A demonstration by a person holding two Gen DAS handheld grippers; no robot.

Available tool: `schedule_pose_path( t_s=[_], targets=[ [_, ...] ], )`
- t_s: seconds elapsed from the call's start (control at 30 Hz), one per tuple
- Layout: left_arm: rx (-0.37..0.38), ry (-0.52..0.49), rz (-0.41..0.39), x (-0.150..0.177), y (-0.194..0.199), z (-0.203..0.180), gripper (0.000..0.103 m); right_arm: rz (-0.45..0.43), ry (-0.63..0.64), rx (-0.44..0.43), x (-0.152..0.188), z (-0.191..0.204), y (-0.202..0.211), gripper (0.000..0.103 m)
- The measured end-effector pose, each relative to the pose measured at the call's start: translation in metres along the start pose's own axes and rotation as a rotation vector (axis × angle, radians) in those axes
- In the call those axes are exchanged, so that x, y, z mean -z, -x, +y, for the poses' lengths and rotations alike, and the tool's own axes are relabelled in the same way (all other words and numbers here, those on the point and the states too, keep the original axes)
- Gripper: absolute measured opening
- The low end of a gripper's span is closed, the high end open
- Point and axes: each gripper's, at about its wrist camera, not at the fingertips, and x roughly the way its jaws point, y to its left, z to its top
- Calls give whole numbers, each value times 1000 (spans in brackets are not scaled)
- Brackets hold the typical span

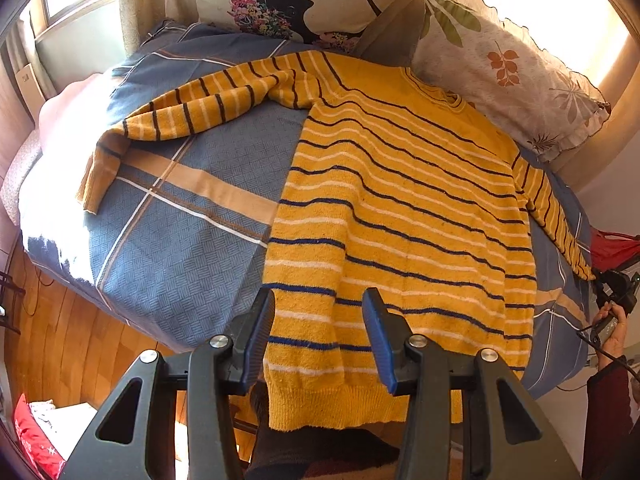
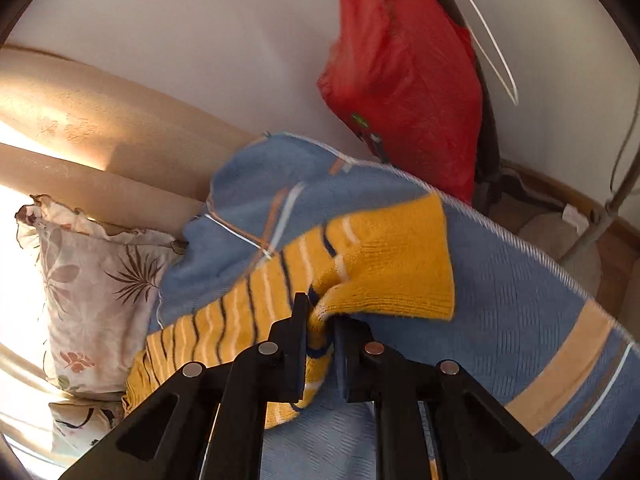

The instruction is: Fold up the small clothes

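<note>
A yellow sweater [image 1: 400, 208] with dark and white stripes lies flat, front up, on a blue plaid bedspread [image 1: 180, 248]. Its left sleeve [image 1: 192, 112] stretches out to the left; its right sleeve [image 1: 552, 216] runs to the bed's right edge. My left gripper [image 1: 320, 320] hovers over the hem with its jaws apart and nothing pinched. In the right wrist view my right gripper [image 2: 322, 316] is shut on the yellow sleeve [image 2: 384, 264] near its ribbed cuff, and the fabric bunches between the pads. That gripper [image 1: 616, 288] also shows at the far right, held by a hand.
Two patterned pillows [image 1: 508, 68] lean against the beige headboard [image 2: 100, 136] behind the sweater. A red bag [image 2: 404, 80] hangs by the wall to the right of the bed. Wooden floor [image 1: 60, 332] lies left of the bed, with a red item [image 1: 36, 440] on it.
</note>
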Motion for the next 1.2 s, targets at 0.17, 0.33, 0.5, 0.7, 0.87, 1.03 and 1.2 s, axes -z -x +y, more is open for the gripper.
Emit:
schedule_pose_path(
  t_s=[0.17,0.33,0.5,0.7,0.87,1.03,1.2],
  targets=[
    [31,32,-5,-11,-10,9,44,-3,213,-83,6,83,17,7],
    [73,69,-2,-25,-20,29,44,63,367,-242,39,187,17,7],
    [93,85,-22,-40,-23,60,44,187,528,-354,109,297,-1,7],
    [97,145,-13,-53,-26,116,44,330,683,-396,231,382,-36,7],
    [84,185,-12,-64,-28,160,44,398,894,-302,332,430,-85,7],
    [91,203,-6,-73,-34,187,44,395,1105,-227,405,444,-99,24],
    [98,226,-14,-81,-39,205,44,464,1246,-274,459,461,-87,34]
  ],
)
